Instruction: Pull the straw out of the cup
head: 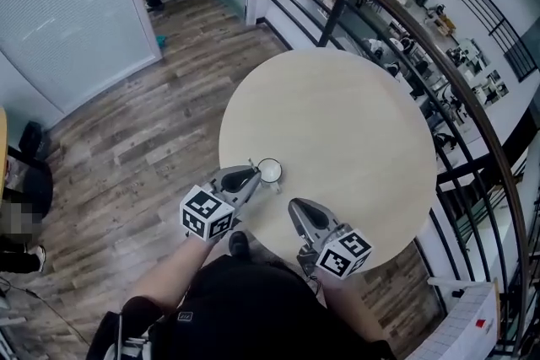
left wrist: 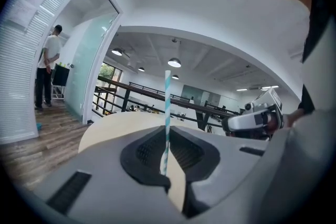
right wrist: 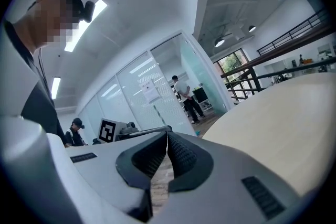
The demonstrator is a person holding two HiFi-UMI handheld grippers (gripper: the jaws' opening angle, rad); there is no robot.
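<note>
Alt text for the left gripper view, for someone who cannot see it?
The left gripper holds a teal-and-white striped straw upright between its fingers. Behind it are a round table top and a dark railing; a person stands at far left.

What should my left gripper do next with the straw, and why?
Probably move the straw aside and lay it on the table. The left gripper is shut on the upright straw, and in the head view the cup beside it shows no straw inside, so it seems out. The right gripper is shut and empty.
</note>
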